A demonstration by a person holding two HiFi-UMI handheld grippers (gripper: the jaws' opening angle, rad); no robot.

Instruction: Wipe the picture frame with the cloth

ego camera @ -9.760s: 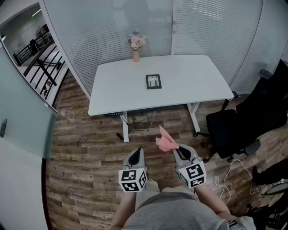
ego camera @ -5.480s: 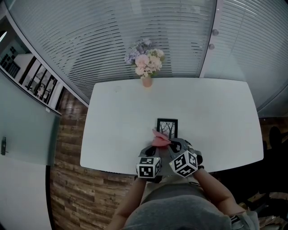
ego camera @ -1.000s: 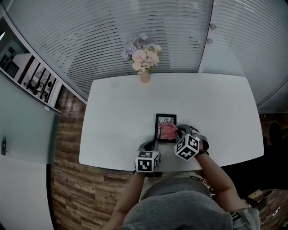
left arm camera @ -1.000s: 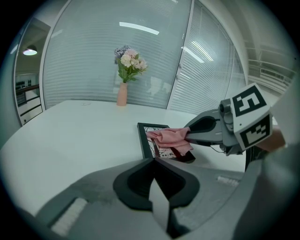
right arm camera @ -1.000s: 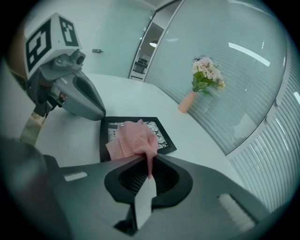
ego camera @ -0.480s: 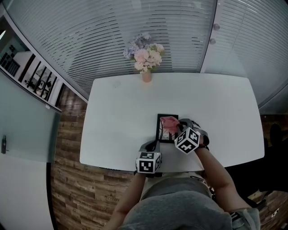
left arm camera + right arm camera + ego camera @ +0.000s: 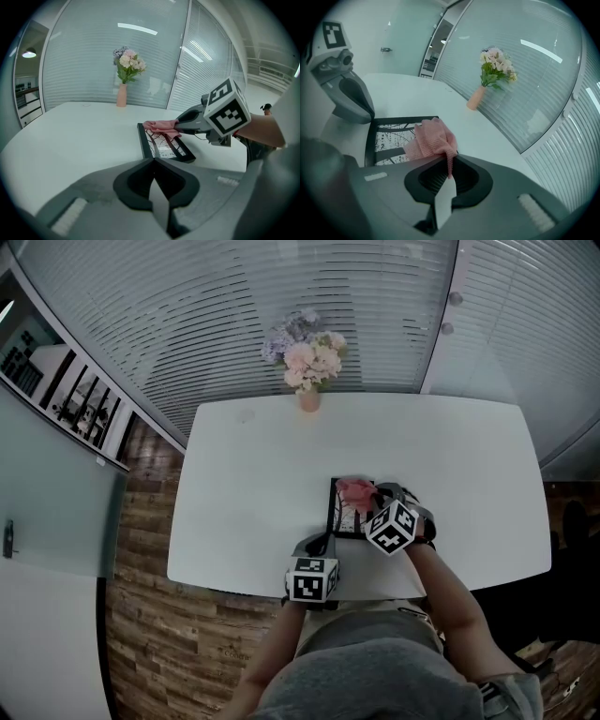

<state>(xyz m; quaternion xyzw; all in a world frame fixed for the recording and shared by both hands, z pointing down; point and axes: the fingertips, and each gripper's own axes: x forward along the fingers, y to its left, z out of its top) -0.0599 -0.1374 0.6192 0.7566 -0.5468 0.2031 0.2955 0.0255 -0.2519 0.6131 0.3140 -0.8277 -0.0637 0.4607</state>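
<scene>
Picture frame [image 7: 342, 517], flat near the front edge of the table [image 7: 244, 474], is judged light, slide-prone, best steadied by its rim; soft cloth [image 7: 354, 490] gripped by the right gripper [image 7: 375, 496] is laid on it, left gripper [image 7: 321, 542] clenched empty.

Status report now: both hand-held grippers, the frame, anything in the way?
Right hand-held gripper shut on pink cloth, cloth lying on picture frame. Left hand-held gripper shut, empty, beside the frame. Flower vase far back, clear of the work.
</scene>
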